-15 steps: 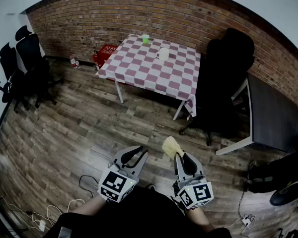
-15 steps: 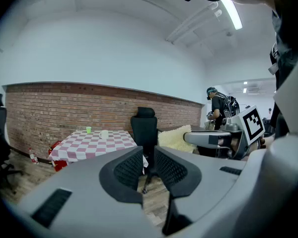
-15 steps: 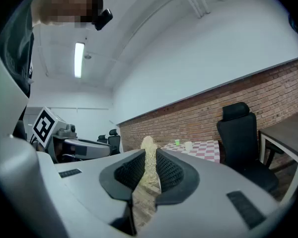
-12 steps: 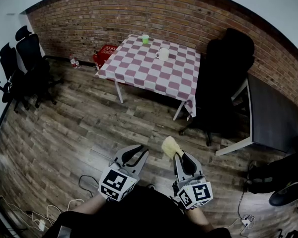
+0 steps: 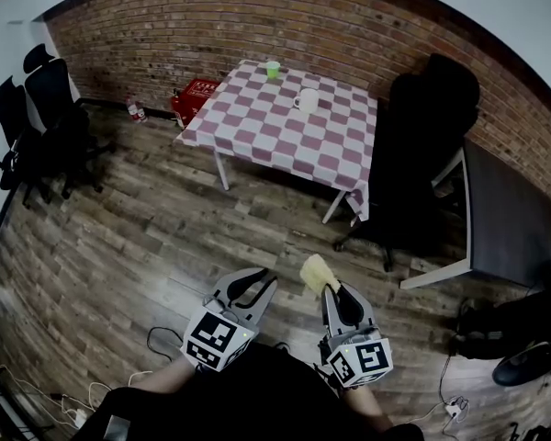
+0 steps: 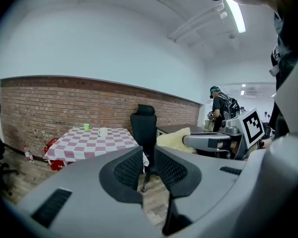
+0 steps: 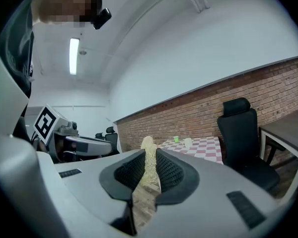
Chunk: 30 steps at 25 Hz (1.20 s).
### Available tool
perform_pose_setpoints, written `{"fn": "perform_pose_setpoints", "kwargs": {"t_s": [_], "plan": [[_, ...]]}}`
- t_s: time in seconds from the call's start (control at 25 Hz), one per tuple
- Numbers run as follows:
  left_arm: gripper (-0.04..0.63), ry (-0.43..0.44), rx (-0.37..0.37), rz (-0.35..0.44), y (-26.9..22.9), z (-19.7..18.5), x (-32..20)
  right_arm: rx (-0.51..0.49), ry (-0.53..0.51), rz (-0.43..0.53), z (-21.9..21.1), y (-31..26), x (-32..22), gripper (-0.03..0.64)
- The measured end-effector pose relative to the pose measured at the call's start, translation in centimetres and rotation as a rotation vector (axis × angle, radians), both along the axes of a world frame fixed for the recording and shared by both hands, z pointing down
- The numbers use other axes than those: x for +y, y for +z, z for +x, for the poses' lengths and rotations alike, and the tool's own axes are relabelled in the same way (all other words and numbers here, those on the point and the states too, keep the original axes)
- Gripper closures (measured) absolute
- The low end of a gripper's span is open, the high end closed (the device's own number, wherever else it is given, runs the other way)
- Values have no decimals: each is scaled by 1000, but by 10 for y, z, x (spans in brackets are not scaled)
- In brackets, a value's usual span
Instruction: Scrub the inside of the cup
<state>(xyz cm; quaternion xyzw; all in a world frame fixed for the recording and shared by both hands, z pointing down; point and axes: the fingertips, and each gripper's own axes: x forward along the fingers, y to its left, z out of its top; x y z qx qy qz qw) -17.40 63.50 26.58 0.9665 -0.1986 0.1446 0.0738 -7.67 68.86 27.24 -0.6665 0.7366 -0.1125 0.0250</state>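
Two hand-held grippers, both low and near, well apart from the work.

1. Left hand-held gripper (image 5: 254,281): released, jaws a narrow gap apart, nothing between them.
2. Right hand-held gripper (image 5: 330,289): clenched on the pale yellow fibrous scrubbing sponge (image 5: 314,271). The lower part is pinched and the top stands free above the jaws.
3. White handled ceramic cup (image 5: 305,100): upright on the far side of the table with the red-and-white chequered cloth (image 5: 285,145). It is untouched, so scrubbing has not begun.
4. Small green cup (image 5: 272,69): at the far edge of the same table. Which cup the task means cannot be told; the white one seems likelier.
5. Black high-backed office chair (image 5: 422,122): just right of the table.
6. Loose cables (image 5: 151,343): on the wooden floor, near left.

Risks, as judged:
- The cables lie by the person's feet and could catch a step on the walk to the table.
- The cloth could slide or ruck under the cup if the left jaws push before they close.
- The sponge's free top could fold over at the rim rather than enter.

Views:
- Only the head view shows the floor, the cables and the full gap to the table.
- Only the right gripper view shows the sponge pinched between the pads.
- Only the left gripper view shows a far-off person (image 6: 220,105) past the chair.
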Motion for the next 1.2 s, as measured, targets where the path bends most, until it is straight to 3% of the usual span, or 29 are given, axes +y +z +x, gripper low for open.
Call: {"fn": "perform_pose_setpoints", "kwargs": {"t_s": [0.36,0.52,0.84,1.04,1.2], "plan": [[515,74,49,15,-10,-31,-95,-38,103,17,-33,-8,-78,543],[515,97,66,-23,-6,-52,-144,-28,136,-35,-55,-6,-118,543],[515,40,76,-109,31,-100,-209,22,124,-129,-89,11,-161,541],[515,43,47,-161,63,-84,-217,3,110,-169,-76,37,-177,541],[515,26,18,-149,67,-67,-232,-38,77,-167,-61,51,-200,541]]}}
